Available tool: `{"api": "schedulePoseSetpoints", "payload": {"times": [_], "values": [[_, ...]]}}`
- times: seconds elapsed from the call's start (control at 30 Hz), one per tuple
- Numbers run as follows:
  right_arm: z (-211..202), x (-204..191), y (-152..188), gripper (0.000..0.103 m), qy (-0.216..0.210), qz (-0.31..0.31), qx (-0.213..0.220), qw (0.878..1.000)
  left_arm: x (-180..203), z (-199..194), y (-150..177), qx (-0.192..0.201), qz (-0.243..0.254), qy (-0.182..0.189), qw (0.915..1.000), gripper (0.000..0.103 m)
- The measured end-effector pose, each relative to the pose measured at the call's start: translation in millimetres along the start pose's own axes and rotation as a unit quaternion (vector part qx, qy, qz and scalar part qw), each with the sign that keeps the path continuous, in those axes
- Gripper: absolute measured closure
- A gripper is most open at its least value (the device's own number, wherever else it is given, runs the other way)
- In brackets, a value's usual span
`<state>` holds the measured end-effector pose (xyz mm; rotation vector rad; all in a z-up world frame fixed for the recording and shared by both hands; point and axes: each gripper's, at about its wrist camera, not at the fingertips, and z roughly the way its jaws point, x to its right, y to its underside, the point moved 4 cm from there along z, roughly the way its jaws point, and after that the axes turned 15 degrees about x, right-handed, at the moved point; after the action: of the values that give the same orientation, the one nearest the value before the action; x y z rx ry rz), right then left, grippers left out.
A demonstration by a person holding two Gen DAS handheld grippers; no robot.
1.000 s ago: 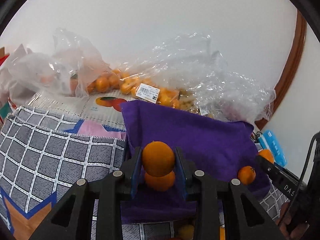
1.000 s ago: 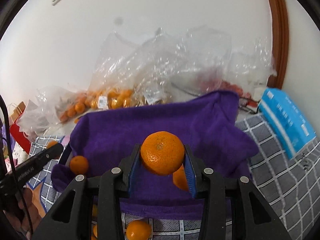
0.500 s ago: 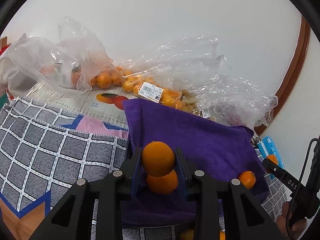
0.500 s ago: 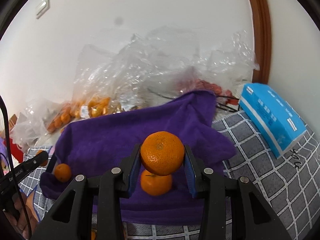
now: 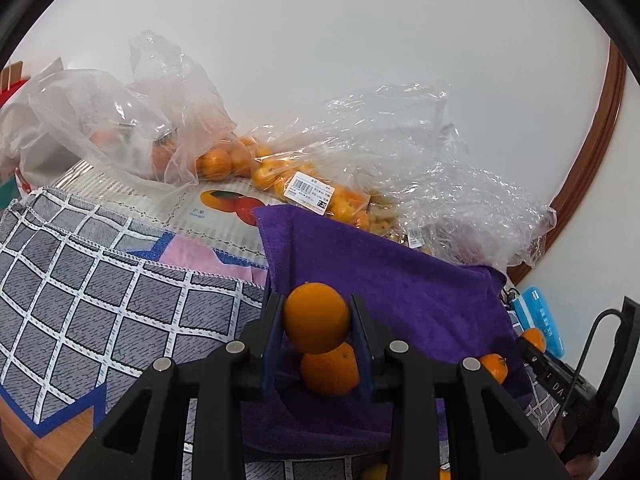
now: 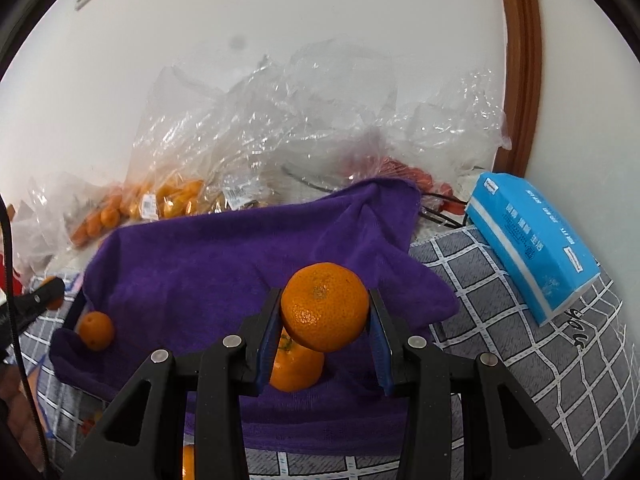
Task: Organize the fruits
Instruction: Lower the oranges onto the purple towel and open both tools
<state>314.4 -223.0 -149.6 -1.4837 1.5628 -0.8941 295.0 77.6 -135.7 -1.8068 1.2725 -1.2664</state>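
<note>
Here left tongs (image 5: 318, 318) clamp a mandarin (image 5: 316, 316); right tongs (image 6: 324, 312) clamp another mandarin (image 6: 324, 306); both above purple towel (image 6: 208, 256), third fruit (image 6: 296, 366) probably resting beneath.

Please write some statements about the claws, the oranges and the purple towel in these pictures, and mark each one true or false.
1. The left claw grips an orange. True.
2. The right claw is empty. False: it grips an orange too.
3. Loose oranges lie on the purple towel. True.
4. The blue tissue pack lies on the towel. False: it lies on the checked cloth, beside the towel.
5. The plastic bags behind the towel hold fruit. True.
</note>
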Motion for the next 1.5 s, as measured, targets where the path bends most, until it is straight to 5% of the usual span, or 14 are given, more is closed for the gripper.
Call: {"api": "schedulePoseSetpoints", "payload": {"times": [0.33,0.67,1.1,1.5], "values": [[2.2,-22.8,9.8,0.063,-0.079,0.021,-0.021,0.996,-0.9,0.1,2.3,-0.005,-0.012,0.01,0.9999,0.073],[-3.5,-57.1,18.5,0.062,-0.122,-0.03,-0.027,0.992,25.0,0.2,15.4,-0.027,0.015,0.06,0.9977,0.073],[13.6,-66.0,41.6,0.062,-0.116,-0.068,-0.082,0.987,31.3,2.9,26.0,-0.048,0.018,0.073,0.9961,0.073],[-10.9,-63.5,22.4,0.053,-0.134,-0.05,-0.026,0.989,34.6,5.9,30.7,-0.058,0.025,0.075,0.9951,0.073]]}}
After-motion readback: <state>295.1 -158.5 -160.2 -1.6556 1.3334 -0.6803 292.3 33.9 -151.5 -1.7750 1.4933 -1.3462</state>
